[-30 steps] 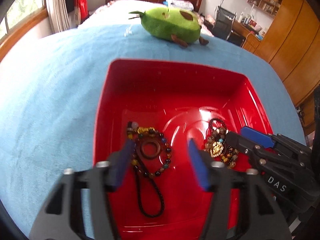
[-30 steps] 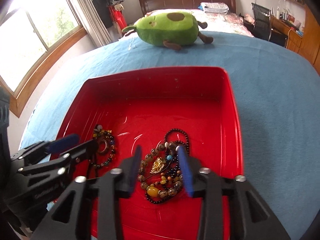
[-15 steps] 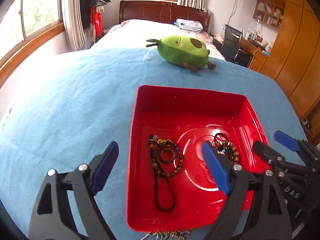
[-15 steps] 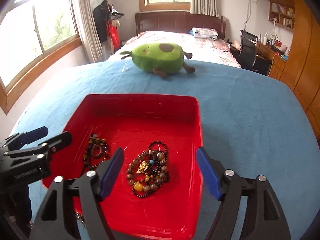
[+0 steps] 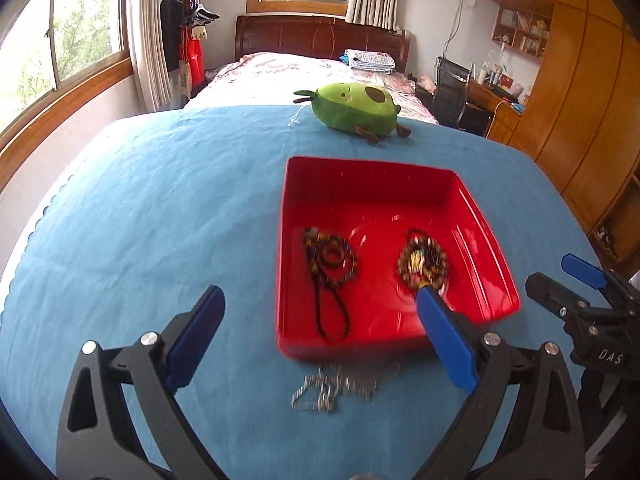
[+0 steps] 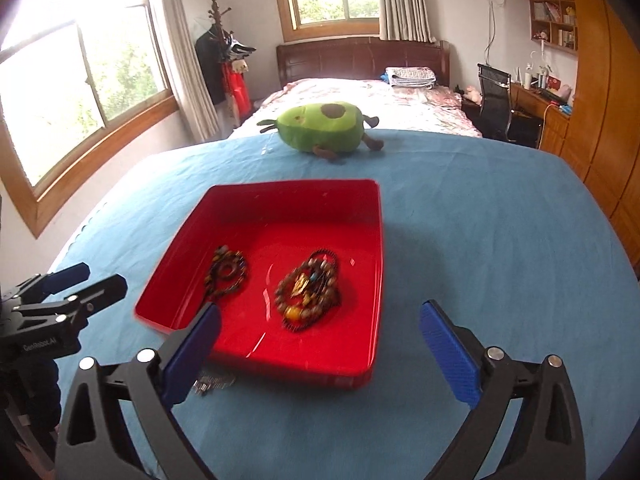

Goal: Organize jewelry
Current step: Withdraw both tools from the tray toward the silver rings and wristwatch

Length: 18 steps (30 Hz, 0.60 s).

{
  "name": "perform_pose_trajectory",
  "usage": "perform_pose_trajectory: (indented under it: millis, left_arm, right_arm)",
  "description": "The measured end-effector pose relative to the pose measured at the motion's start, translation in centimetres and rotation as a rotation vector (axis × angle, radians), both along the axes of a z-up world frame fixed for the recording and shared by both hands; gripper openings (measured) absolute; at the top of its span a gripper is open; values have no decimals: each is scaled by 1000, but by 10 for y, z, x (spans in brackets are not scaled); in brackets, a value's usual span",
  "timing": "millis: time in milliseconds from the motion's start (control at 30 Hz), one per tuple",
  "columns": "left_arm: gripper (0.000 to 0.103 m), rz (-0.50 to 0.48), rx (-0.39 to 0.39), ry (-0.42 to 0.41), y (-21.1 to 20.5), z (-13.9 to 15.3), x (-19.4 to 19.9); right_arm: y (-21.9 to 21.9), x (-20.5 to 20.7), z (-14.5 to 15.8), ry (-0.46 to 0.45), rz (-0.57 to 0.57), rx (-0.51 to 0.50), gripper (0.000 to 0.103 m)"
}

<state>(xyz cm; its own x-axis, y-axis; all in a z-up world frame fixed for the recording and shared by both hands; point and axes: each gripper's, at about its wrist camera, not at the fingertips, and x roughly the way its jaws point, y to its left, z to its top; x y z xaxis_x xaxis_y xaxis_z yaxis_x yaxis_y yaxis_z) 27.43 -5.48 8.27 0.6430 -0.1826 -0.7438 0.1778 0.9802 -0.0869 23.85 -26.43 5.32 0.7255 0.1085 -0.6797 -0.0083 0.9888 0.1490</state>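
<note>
A second ago both tools were low over the red tray (image 5: pixel 472 216), the left gripper (image 5: pixel 316 344) straddling the dark cord bracelet (image 5: pixel 330 264) and the right gripper (image 6: pixel 320 354) closing round the beaded heap (image 6: pixel 310 290); now both have drawn back towards six o'clock and risen, and the whole tray shows ahead of them; both sets of jaws are opening, already wide, with nothing between them. The bracelet lies at nine o'clock on the tray floor and the heap at three o'clock, apart from each other; this suggests two pieces are delivered. A silver chain (image 5: pixel 340 388) rests on the blue cloth (image 5: pixel 160 208) just outside the tray's near wall, at six o'clock, and is probably the next pick; the avocado plush (image 5: pixel 354 114) sits beyond at twelve o'clock.
</note>
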Motion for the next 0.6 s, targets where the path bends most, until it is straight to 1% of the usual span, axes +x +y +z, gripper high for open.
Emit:
perform_pose_trajectory:
  millis: [100, 233, 333, 500, 600]
  left_arm:
    - [97, 0, 17, 1, 5, -4, -19]
    - [97, -33, 30, 48, 13, -15, -46]
    - [97, -52, 41, 79, 20, -25, -69]
    - [97, -53, 59, 134, 35, -47, -102]
    - [97, -75, 73, 174, 39, -61, -121]
  right_arm:
    - [4, -19, -3, 16, 18, 15, 99]
    - [11, -39, -9, 46, 30, 18, 99]
    - [19, -58, -19, 80, 77, 30, 99]
    - [28, -89, -38, 125, 116, 26, 99]
    - [31, -105, -47, 147, 156, 38, 99]
